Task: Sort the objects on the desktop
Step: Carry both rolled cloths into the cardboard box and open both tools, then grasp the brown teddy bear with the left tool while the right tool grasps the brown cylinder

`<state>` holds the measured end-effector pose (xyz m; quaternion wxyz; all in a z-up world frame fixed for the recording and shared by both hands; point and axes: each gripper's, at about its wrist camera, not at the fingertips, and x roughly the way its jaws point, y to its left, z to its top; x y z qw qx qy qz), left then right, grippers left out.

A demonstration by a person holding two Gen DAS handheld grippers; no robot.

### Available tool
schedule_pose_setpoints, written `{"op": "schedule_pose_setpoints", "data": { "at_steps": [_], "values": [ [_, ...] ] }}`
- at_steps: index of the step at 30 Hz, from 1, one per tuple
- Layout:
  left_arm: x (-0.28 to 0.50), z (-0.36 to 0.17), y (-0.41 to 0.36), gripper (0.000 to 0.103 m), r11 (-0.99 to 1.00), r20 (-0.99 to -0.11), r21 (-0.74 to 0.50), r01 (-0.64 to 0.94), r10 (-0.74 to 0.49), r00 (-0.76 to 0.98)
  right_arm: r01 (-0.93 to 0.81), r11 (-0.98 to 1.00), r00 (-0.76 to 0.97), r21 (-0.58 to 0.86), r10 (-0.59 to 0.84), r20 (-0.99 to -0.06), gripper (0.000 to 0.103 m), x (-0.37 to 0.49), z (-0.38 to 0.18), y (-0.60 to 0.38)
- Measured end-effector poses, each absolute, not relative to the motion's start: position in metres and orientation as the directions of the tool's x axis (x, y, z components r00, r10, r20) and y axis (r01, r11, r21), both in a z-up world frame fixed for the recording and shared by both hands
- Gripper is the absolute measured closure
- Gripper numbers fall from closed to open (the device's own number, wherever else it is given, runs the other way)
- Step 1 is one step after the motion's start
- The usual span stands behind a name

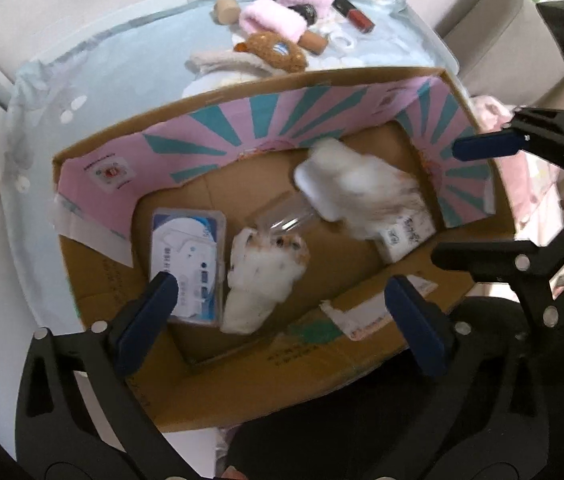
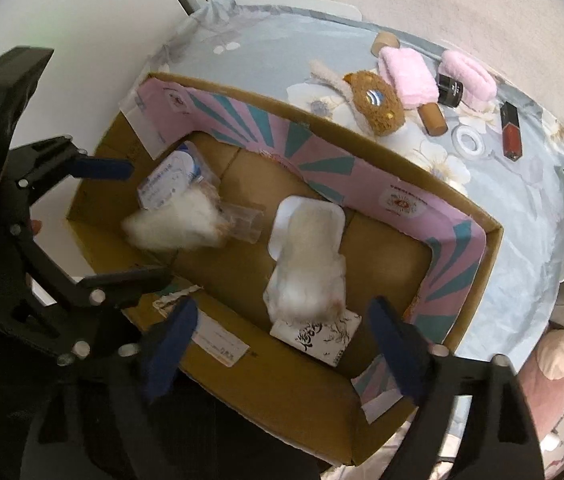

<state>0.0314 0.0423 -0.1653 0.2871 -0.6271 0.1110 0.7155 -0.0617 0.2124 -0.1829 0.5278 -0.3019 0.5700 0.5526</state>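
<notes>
An open cardboard box (image 1: 321, 364) (image 2: 293, 392) with a pink and teal lining stands on the table. Inside lie two white fluffy slippers (image 1: 262, 280) (image 2: 305, 264), a clear case with a blue and white label (image 1: 186, 264) (image 2: 170, 180), a clear plastic piece (image 2: 246, 220) and a small printed white box (image 2: 317, 338). My left gripper (image 1: 282, 320) is open and empty over the box's near side, above one slipper. My right gripper (image 2: 282, 344) is open and empty above the other slipper; it also shows in the left wrist view (image 1: 461, 200).
On the floral cloth (image 2: 501, 208) behind the box lie a brown plush pouch (image 2: 377, 104), two pink fluffy bands (image 2: 405, 76), a black jar (image 2: 449, 88), a red lipstick (image 2: 510, 130), a tan bottle (image 2: 433, 118), a white ring (image 2: 467, 140). A grey sofa (image 1: 493, 28) stands behind.
</notes>
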Motion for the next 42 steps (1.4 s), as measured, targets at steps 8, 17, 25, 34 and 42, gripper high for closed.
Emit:
{"op": "schedule_pose_setpoints", "data": {
  "at_steps": [8,17,25,34,42],
  "values": [
    [0.022,-0.152,0.036,0.000,-0.814,-0.953,-0.229,-0.533,0.300,-0.049,-0.911,0.259,-0.254,0.322,0.265,-0.930,0.017,-0.047,-0.178,0.205],
    [0.012,-0.121,0.041,0.000,-0.800,-0.938,-0.198,-0.566,0.322,-0.127,-0.932,0.303,-0.120,0.201,0.264,-0.957,0.017,-0.034,-0.151,0.194],
    [-0.012,-0.093,0.049,0.000,-0.793,-0.928,-0.137,-0.594,0.313,-0.204,-0.920,0.329,-0.104,0.213,0.317,-0.943,0.017,-0.018,-0.135,0.188],
    [-0.056,-0.068,0.097,0.000,-0.702,-0.922,-0.029,-0.712,0.294,-0.252,-0.894,0.381,-0.040,0.235,0.455,-0.890,0.017,0.037,-0.105,0.182],
    [-0.115,-0.127,0.164,0.000,-0.667,-0.965,-0.036,-0.744,0.216,-0.147,-0.917,0.336,-0.030,0.213,0.474,-0.880,0.017,0.089,-0.120,0.214]
  ]
}}
